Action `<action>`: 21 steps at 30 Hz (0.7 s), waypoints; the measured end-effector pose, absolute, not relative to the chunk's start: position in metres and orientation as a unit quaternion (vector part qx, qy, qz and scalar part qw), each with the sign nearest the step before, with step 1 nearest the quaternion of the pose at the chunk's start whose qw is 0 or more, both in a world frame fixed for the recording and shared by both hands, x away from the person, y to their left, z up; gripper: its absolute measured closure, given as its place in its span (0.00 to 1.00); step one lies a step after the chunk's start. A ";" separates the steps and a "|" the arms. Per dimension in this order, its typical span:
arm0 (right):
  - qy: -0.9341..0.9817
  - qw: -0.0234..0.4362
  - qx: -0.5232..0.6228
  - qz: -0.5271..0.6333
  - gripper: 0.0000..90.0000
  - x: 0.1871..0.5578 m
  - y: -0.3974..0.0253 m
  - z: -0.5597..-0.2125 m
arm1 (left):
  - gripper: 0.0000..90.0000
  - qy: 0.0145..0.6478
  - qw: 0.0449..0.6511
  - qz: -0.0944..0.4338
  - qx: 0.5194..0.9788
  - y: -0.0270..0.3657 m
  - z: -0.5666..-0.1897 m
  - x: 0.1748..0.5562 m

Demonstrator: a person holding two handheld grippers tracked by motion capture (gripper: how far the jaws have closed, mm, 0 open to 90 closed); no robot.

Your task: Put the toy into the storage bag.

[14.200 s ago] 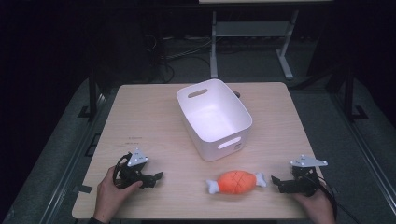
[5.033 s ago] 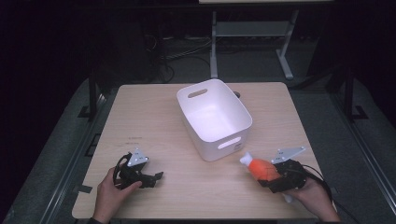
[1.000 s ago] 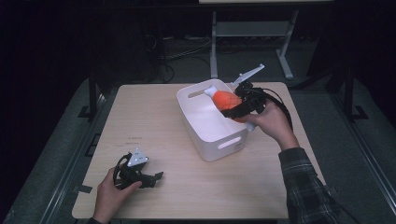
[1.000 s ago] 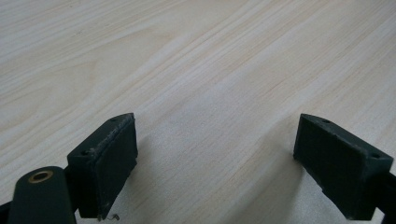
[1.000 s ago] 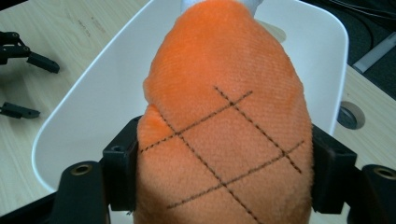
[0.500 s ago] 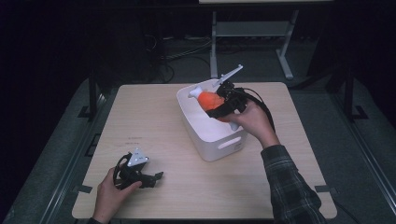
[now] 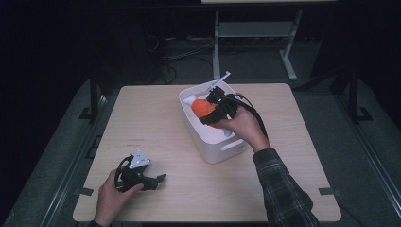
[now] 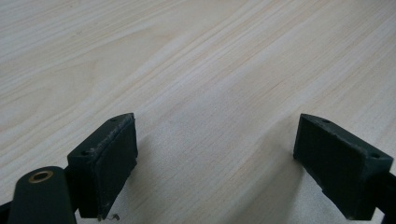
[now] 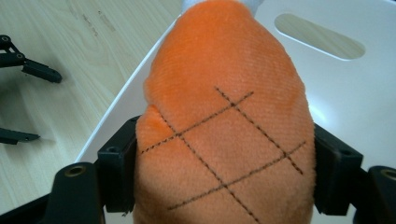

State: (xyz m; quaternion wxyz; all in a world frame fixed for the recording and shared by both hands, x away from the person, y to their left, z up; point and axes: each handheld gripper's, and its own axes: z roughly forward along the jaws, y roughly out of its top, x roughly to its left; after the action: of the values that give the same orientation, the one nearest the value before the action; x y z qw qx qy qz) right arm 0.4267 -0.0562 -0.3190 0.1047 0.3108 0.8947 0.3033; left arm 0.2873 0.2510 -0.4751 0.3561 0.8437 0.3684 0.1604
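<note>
Your light wooden table carries a white bin near its middle, and your left gripper rests at its near-left corner.

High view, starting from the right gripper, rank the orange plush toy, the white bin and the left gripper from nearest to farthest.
1. orange plush toy: clamped between the right gripper's fingers.
2. white bin: directly under it, at the table's middle.
3. left gripper: resting open at the table's near left corner.
</note>
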 end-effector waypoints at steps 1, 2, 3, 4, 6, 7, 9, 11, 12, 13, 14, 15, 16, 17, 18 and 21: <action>0.894 0.103 0.312 0.303 0.27 0.427 -0.055 -0.320 | 0.14 0.368 0.356 0.160 0.844 0.251 -0.475 0.287; 0.895 0.103 0.311 0.303 0.27 0.427 -0.055 -0.322 | 0.14 0.368 0.356 0.160 0.844 0.251 -0.475 0.287; 0.895 0.101 0.315 0.301 0.27 0.426 -0.053 -0.323 | 0.14 0.368 0.356 0.160 0.844 0.251 -0.475 0.287; 0.895 0.101 0.315 0.301 0.27 0.426 -0.053 -0.323 | 0.14 0.368 0.356 0.160 0.844 0.251 -0.475 0.287; 0.895 0.100 0.315 0.301 0.26 0.426 -0.052 -0.325 | 0.14 0.368 0.356 0.161 0.844 0.251 -0.475 0.287; 0.895 0.100 0.315 0.299 0.26 0.426 -0.052 -0.326 | 0.14 0.368 0.357 0.161 0.843 0.251 -0.475 0.287; 0.896 0.098 0.314 0.297 0.25 0.426 -0.050 -0.328 | 0.14 0.368 0.356 0.161 0.843 0.251 -0.475 0.287; 0.896 0.098 0.315 0.297 0.24 0.426 -0.050 -0.328 | 0.14 0.368 0.356 0.161 0.843 0.251 -0.475 0.287; 0.896 0.098 0.316 0.296 0.24 0.426 -0.050 -0.329 | 0.14 0.368 0.357 0.161 0.843 0.251 -0.475 0.287; 0.896 0.097 0.317 0.296 0.23 0.426 -0.050 -0.329 | 0.14 0.368 0.357 0.161 0.843 0.251 -0.475 0.287; 0.896 0.097 0.317 0.296 0.23 0.426 -0.050 -0.329 | 0.14 0.369 0.357 0.162 0.843 0.251 -0.475 0.287; 0.896 0.096 0.317 0.296 0.22 0.427 -0.051 -0.329 | 0.14 0.368 0.357 0.161 0.843 0.251 -0.475 0.287; 0.897 0.096 0.316 0.295 0.22 0.427 -0.051 -0.330 | 0.14 0.369 0.358 0.162 0.843 0.251 -0.475 0.287; 0.897 0.095 0.317 0.294 0.22 0.427 -0.050 -0.330 | 0.14 0.369 0.358 0.162 0.843 0.251 -0.475 0.287; 0.897 0.093 0.316 0.294 0.21 0.426 -0.050 -0.330 | 0.14 0.368 0.357 0.161 0.843 0.251 -0.475 0.287; 0.899 0.091 0.313 0.293 0.21 0.426 -0.049 -0.331 | 0.14 0.369 0.358 0.162 0.843 0.251 -0.475 0.287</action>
State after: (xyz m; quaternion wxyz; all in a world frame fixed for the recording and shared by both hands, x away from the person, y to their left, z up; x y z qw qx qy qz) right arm 0.4260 -0.0490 -0.3306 0.0909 0.3135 0.8986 0.2932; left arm 0.2873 0.2508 -0.4755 0.3577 0.8426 0.3686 0.1616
